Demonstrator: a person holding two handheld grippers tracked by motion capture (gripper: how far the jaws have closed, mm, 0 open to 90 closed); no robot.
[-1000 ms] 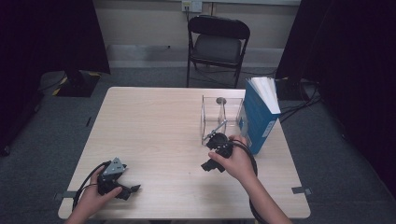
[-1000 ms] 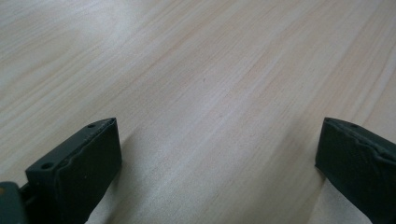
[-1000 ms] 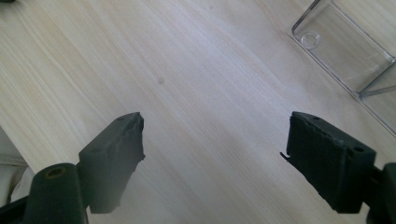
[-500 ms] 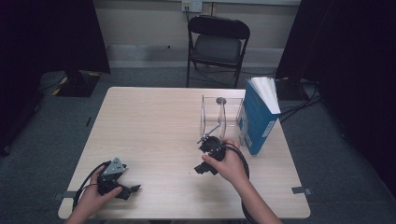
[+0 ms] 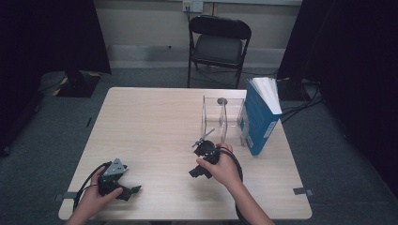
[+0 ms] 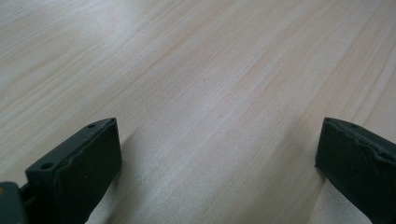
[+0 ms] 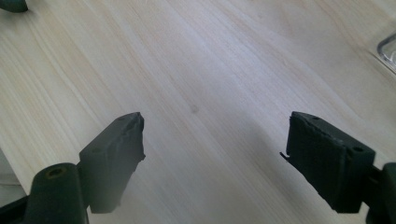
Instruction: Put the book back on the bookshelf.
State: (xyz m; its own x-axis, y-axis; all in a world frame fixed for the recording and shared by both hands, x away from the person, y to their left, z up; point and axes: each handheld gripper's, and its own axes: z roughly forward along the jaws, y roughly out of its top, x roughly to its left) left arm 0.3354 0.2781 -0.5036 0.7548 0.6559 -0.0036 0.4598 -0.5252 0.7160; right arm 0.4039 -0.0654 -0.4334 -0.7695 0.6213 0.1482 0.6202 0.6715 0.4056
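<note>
My left gripper (image 5: 131,191) rests low over the table's front left corner, held by a hand. In the left gripper view its jaws stand wide apart, so the left gripper (image 6: 219,140) is open over bare wood. Right of the table's middle, a hand holds my right gripper (image 5: 196,171), which points toward the front left. The right gripper (image 7: 215,135) is open too, with only wood grain between its jaws. A clear acrylic stand (image 5: 223,117) is just behind the right hand, and a thick blue book (image 5: 259,119) stands upright on its right.
The light wooden table (image 5: 150,122) has bare wood across its left and middle. A corner of the clear stand (image 7: 387,49) shows at the right edge of the right gripper view. A black folding chair (image 5: 218,44) stands behind the table. Cables trail from both grippers.
My right gripper has moved left and toward the table's front, away from the clear stand. The left gripper has stayed where it was.
</note>
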